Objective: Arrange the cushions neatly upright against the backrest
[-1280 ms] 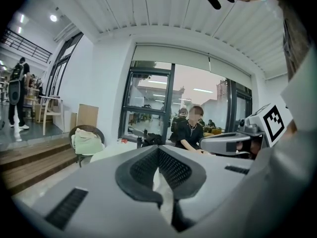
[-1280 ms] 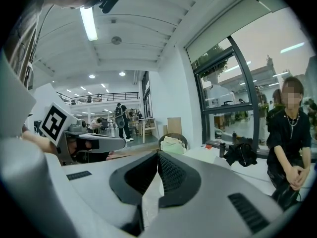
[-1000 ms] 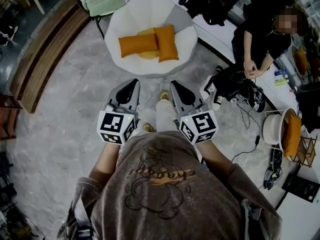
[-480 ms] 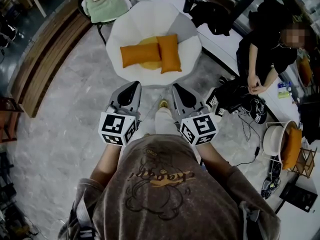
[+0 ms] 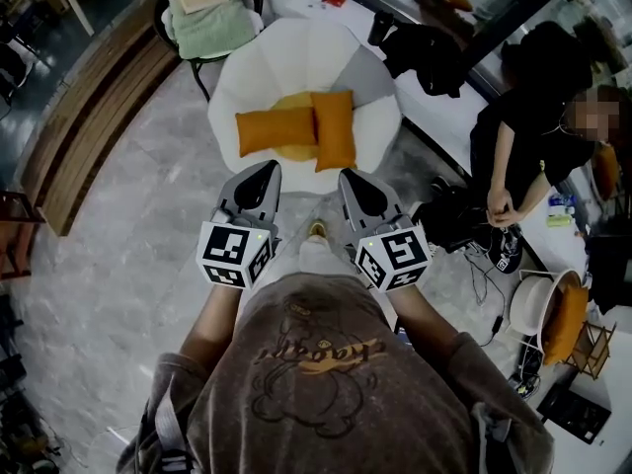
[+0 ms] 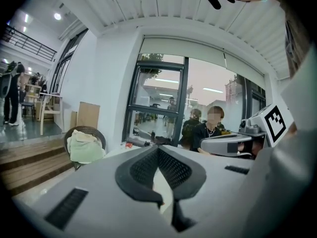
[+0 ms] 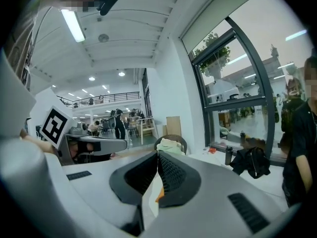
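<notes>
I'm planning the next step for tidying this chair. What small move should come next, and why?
Probably step closer to the white chair and open the left gripper: the left orange cushion and right orange cushion lie flat on its seat, apparently beyond reach, while it and the right gripper are shut and empty.

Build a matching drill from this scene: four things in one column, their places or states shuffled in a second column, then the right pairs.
Things
1. orange cushions
2. green cloth
3. black garment
4. left gripper

Places or states
A. draped on the dark round chair
B. jaws shut, nothing between them
C. lying down on the white chair, on its seat
D. heaped on the white ledge by the window

Pairs: 1-C, 2-A, 3-D, 4-B
</notes>
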